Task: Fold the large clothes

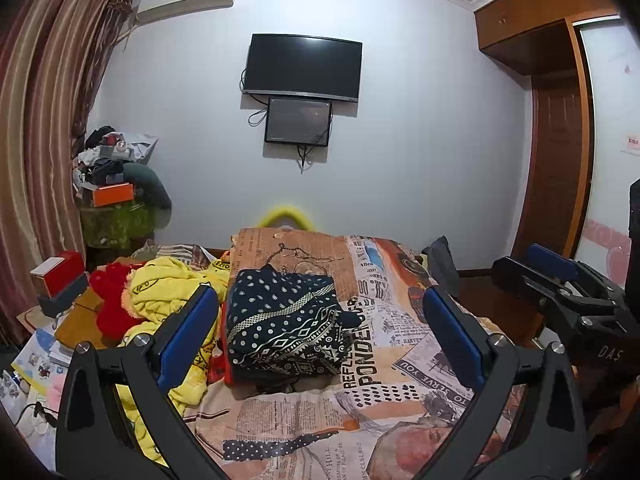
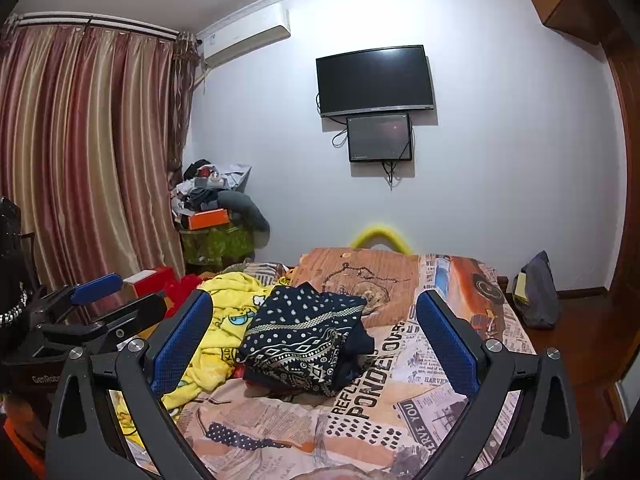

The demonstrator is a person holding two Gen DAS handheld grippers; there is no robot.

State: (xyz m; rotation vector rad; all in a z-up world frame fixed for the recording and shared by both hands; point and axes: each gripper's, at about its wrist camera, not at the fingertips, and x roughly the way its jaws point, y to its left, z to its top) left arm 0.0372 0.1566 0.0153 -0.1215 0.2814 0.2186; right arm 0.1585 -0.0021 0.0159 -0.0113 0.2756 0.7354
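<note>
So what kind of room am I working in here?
Most likely a home bedroom: a bed with a newspaper-print cover, a wall-mounted TV, striped curtains and an air conditioner above them.

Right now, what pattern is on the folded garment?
Dark navy with white dots and geometric bands on the folded garment; clearest in the left wrist view.

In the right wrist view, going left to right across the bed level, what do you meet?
Red box → yellow blanket → folded dark patterned garment → newspaper-print bedspread → grey bag.
</note>
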